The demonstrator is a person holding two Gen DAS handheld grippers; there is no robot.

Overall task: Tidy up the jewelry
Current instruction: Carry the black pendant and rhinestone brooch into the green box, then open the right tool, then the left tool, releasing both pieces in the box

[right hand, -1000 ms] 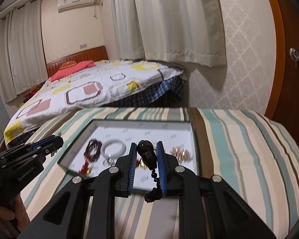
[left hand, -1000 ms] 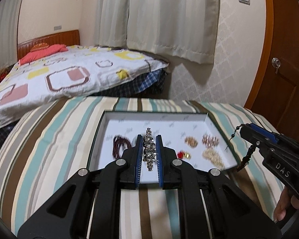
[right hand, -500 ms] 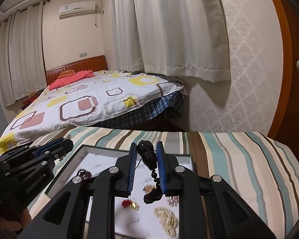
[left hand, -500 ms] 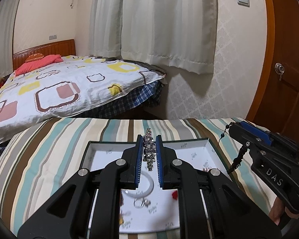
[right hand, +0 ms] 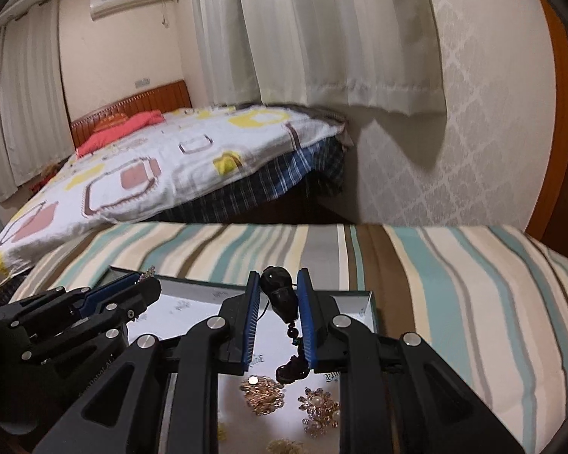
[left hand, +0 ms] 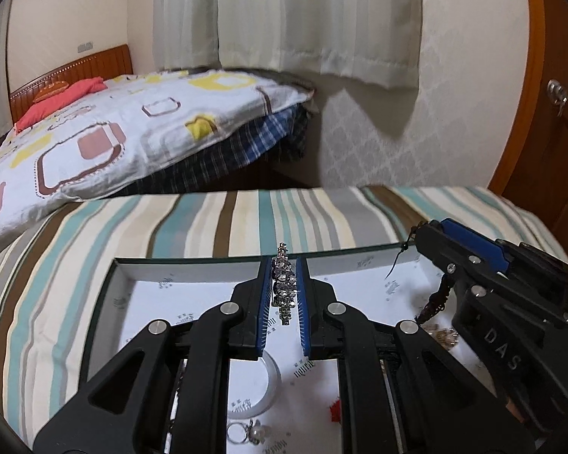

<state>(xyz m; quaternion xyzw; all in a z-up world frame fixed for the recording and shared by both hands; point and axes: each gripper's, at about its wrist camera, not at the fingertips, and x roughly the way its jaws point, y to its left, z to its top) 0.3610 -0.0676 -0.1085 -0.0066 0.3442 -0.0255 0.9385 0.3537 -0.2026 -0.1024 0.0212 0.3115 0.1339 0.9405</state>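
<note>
My left gripper (left hand: 283,265) is shut on a silver rhinestone bracelet (left hand: 283,283) and holds it above the white jewelry tray (left hand: 193,265). My right gripper (right hand: 277,283) is shut on a black bead string (right hand: 282,297) whose tail hangs down over the tray (right hand: 369,302). In the left wrist view the right gripper (left hand: 428,232) is at the right, with the black string (left hand: 437,297) dangling from it. In the right wrist view the left gripper (right hand: 147,276) is at the left. A white bangle (left hand: 269,389), a ring (left hand: 236,433) and gold brooches (right hand: 263,395) lie in the tray.
The tray sits on a striped bedspread (left hand: 208,223). A second bed (left hand: 113,136) with a patterned quilt is behind, a curtain (left hand: 284,19) and wallpapered wall beyond, and a wooden door (left hand: 553,94) at the right.
Both grippers have moved forward over the tray, whose far edge now sits by the fingertips. Both stay shut on their jewelry.
</note>
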